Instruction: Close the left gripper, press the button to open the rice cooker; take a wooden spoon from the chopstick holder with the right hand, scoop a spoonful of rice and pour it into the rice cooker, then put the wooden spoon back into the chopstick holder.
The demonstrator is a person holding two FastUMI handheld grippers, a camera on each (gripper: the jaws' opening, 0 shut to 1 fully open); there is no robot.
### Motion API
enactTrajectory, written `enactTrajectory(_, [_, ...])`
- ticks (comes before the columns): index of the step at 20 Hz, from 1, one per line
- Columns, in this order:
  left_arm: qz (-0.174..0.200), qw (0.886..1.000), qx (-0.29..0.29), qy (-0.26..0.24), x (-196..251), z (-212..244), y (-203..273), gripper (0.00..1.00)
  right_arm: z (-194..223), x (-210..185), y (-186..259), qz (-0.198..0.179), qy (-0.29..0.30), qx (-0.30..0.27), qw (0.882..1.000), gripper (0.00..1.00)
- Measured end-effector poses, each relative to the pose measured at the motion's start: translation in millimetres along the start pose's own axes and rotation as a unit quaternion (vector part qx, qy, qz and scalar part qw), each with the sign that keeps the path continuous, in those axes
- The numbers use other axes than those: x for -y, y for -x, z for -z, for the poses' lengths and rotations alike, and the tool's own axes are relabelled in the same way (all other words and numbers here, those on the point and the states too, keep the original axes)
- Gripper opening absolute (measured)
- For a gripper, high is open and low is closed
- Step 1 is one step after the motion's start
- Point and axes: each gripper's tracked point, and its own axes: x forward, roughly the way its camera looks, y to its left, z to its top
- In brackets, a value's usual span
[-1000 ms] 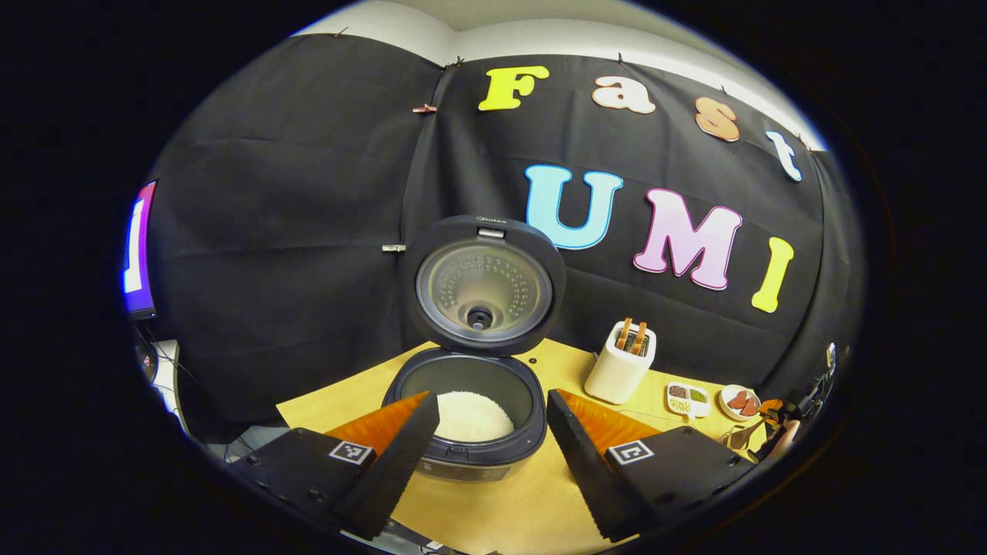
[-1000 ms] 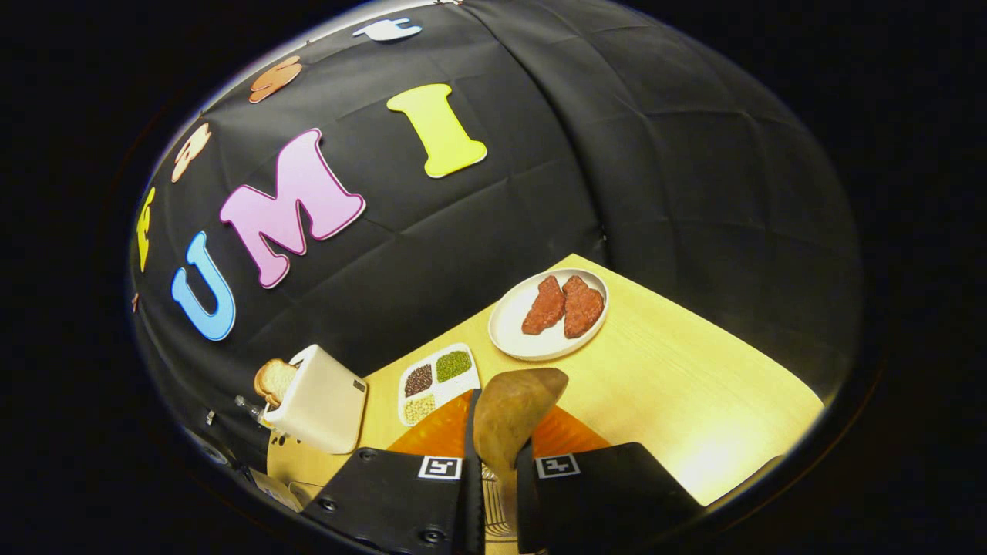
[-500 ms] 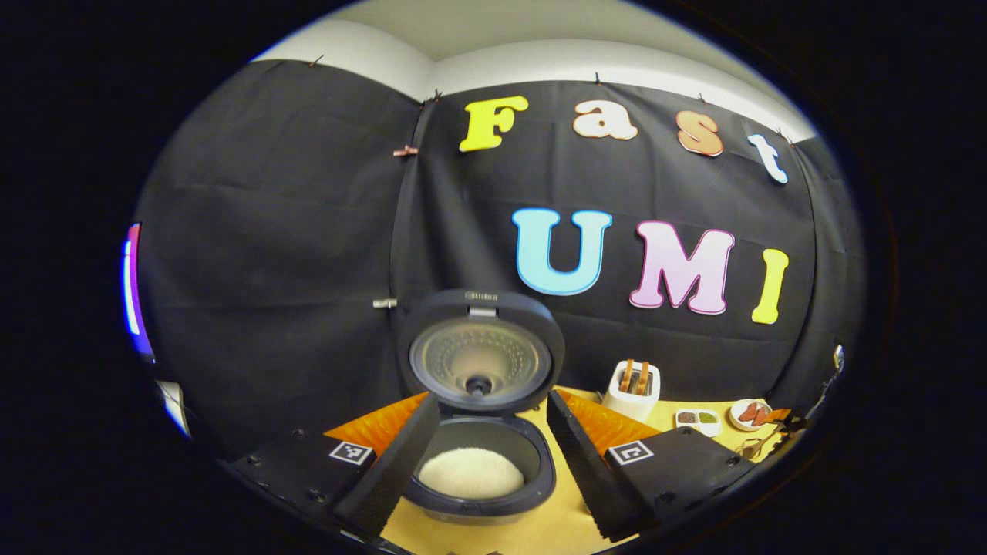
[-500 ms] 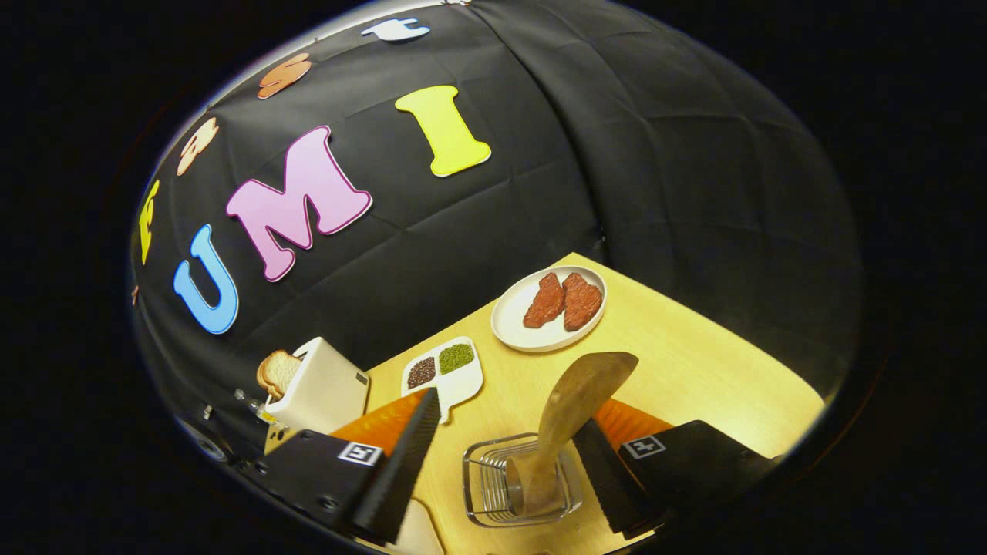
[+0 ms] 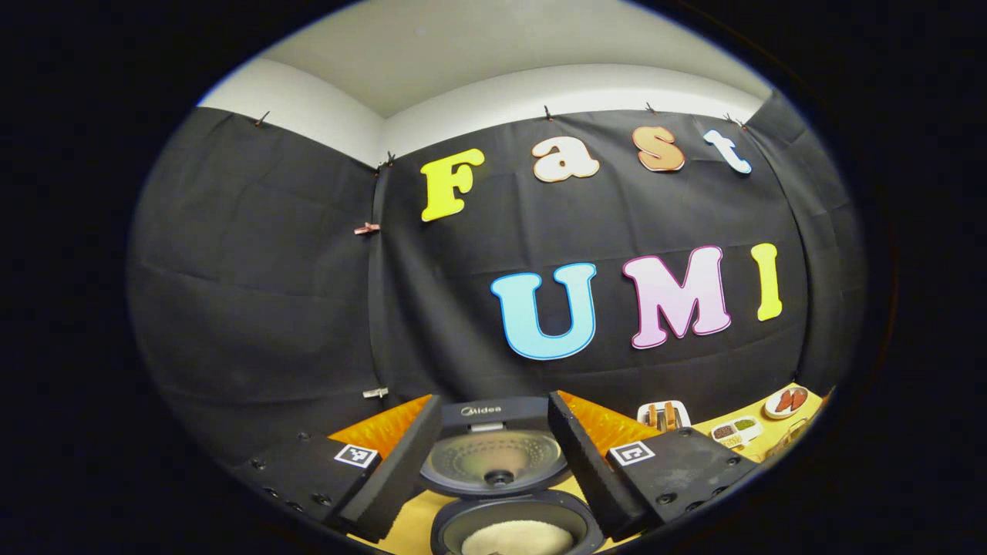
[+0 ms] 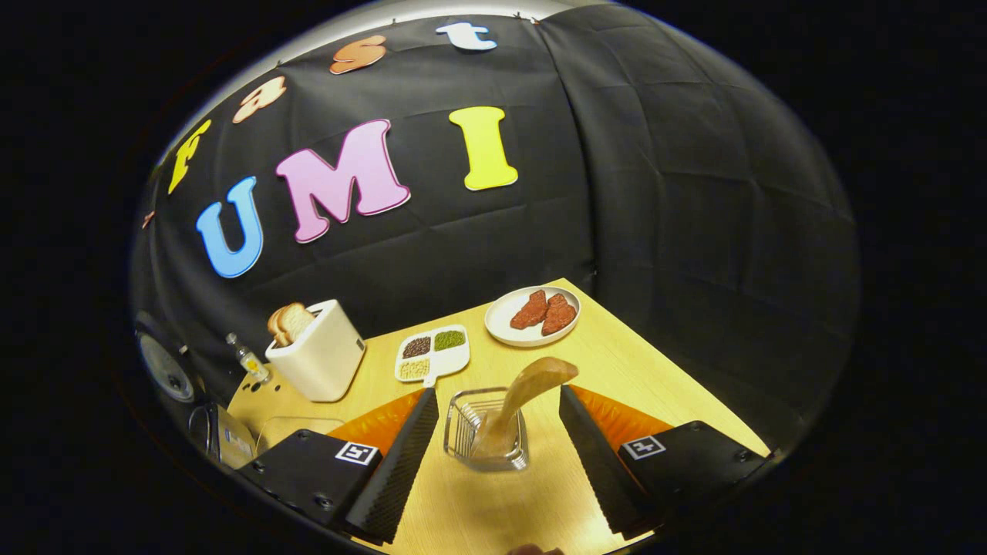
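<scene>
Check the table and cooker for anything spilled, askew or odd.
Nothing looks spilled. The wooden spoon leans tilted in the clear chopstick holder, bowl end up, which seems normal. The rice cooker stands with its lid open, rice inside.

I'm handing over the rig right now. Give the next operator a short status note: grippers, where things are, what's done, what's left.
Left gripper: open, holding nothing, facing the rice cooker.
Right gripper: open, holding nothing, facing the chopstick holder.
Rice cooker: lid up, white rice inside the pot.
Wooden spoon: standing tilted in the chopstick holder on the table, free of the fingers.
Done, judging by the layout: lid opened, spoon back in the holder.
Left: apparently nothing.
</scene>
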Motion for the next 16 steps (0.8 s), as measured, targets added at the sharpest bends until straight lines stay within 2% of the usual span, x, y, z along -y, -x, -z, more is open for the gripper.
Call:
enactTrajectory(3, [0.003,1.0,0.02,-0.01,-3.0,-5.1,-20.9,0.99,6.4,-12.9,33.8,-0.01,0.038,0.006,0.999,0.98])
enactTrajectory(6, [0.006,1.0,0.025,-0.002,-5.6,0.5,-39.9,0.96,11.9,-43.8,58.1,-0.045,0.061,0.004,0.997,0.99])
enactTrajectory(8, [0.003,1.0,0.027,0.001,-10.2,0.9,-51.9,0.99,17.4,-59.0,67.9,-0.064,0.08,-0.002,0.995,0.98])
enactTrajectory(9, [0.006,1.0,0.031,0.0,-10.1,-0.1,-58.5,0.96,20.0,-63.3,70.6,-0.068,0.089,-0.005,0.994,0.98])
enactTrajectory(10, [0.013,1.0,0.028,-0.003,-8.3,3.0,-64.2,0.99,21.1,-68.6,72.3,-0.071,0.093,-0.006,0.993,0.98])
enactTrajectory(12, [0.016,1.0,0.014,-0.013,-8.2,12.3,-74.5,0.96,18.0,-81.2,76.0,-0.083,0.091,-0.003,0.992,0.99])
enactTrajectory(13, [0.02,1.0,0.006,-0.012,-5.9,17.9,-78.9,0.99,15.1,-84.9,78.1,-0.086,0.09,0.003,0.992,0.99])
enactTrajectory(14, [0.021,1.0,-0.005,-0.012,-4.9,24.9,-81.9,0.96,10.5,-88.6,79.2,-0.09,0.089,0.009,0.992,0.99])
enactTrajectory(16, [0.02,0.999,-0.035,-0.001,-3.2,43.2,-85.4,0.99,8.5,-94.0,80.2,-0.098,0.089,0.013,0.991,0.99])
